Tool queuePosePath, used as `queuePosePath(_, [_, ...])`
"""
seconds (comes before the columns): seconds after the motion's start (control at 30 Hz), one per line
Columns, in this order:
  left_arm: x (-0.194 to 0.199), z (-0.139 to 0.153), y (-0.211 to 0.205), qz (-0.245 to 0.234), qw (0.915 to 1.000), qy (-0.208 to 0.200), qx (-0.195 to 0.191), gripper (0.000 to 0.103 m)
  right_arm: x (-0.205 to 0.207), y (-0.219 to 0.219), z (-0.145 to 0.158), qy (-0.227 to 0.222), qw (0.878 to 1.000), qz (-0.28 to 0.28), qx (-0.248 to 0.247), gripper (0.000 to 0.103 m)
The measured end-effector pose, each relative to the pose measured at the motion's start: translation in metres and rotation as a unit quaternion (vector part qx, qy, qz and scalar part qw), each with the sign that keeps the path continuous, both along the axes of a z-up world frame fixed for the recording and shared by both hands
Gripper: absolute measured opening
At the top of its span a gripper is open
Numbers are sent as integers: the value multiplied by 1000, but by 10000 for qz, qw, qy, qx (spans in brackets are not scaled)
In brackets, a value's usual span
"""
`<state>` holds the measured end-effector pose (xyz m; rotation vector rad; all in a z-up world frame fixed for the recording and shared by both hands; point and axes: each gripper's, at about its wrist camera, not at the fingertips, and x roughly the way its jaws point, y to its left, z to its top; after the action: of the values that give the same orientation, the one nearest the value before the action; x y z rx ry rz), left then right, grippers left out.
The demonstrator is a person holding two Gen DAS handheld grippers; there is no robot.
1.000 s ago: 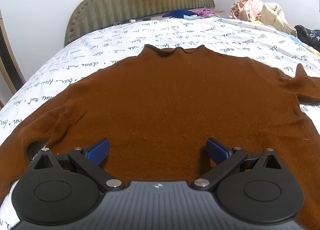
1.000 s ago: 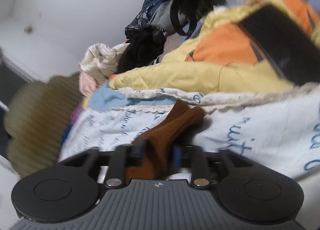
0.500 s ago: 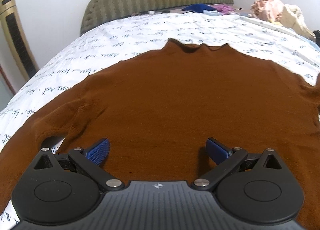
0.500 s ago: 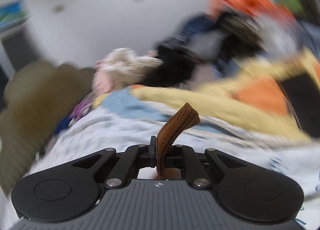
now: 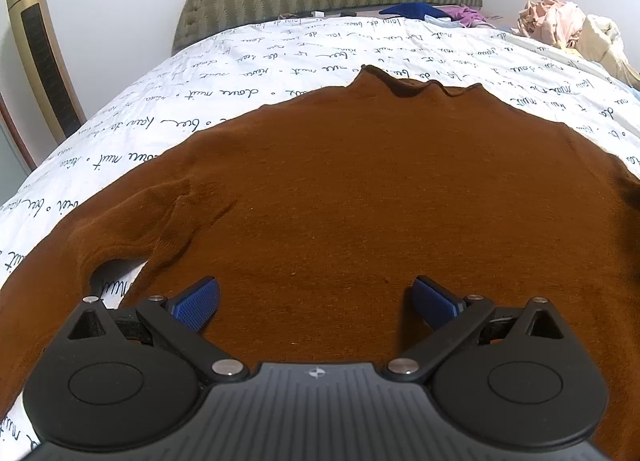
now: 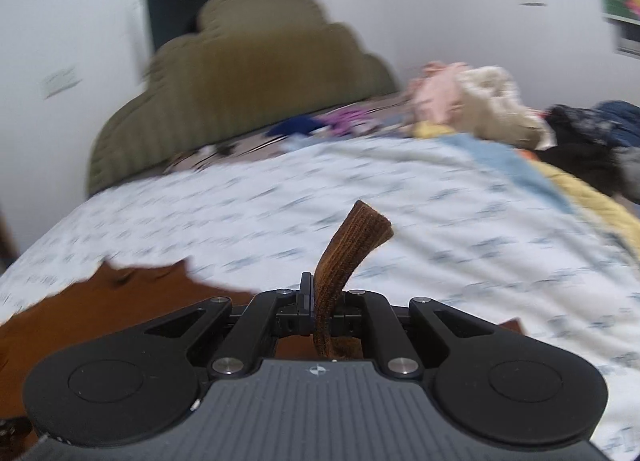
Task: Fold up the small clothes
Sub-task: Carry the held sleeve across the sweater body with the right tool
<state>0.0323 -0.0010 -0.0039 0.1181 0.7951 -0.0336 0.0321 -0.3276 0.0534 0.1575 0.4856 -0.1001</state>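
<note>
Sleeve cuff (image 6: 352, 245) raised — gripper (image 6: 326, 307) clamped

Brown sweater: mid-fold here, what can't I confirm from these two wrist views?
- Left wrist view: the brown sweater has its hem hidden under the left gripper housing; its right sleeve runs off the picture's edge.
- Right wrist view: the cuff is clamped in the right gripper, but the sleeve below is hidden by the housing.
- Right wrist view: motion blur smears the bedsheet print and the clothes pile.
</note>
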Motion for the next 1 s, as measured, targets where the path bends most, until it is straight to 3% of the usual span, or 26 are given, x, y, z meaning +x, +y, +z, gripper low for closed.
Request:
queuePosePath(0.27, [-5,-2,2,-28,9997,-155,164,103,26,96,-25,530,9922,1114,-204,11])
queuePosePath(0.47, [-9,-5,9,-41,9997,-173,188,103,38,98,-58,1104,9868,1126,374,15])
queuePosePath(0.57, [-7,-6,12,-34,9998,-140,108,103,32,101,-56,1068,9880,1086,237,16])
queuePosePath(0.63, [-7,-7,12,-36,9998,-144,94,103,27,103,-52,1045,9888,1056,159,25])
queuePosePath(0.73, [-8,-6,12,-60,9998,-155,93,103,23,104,-47,957,9896,1070,61,29])
queuePosePath(0.77, [-8,-6,13,-67,9998,-150,78,103,21,105,-46,927,9896,1095,36,29])
queuePosePath(0.83, [-8,-5,14,-73,9999,-132,38,103,19,107,-43,893,9895,1133,-17,9])
queuePosePath(1.0, [-6,0,21,-8,9999,-105,-16,103,16,122,-30,724,9886,1292,-279,9])
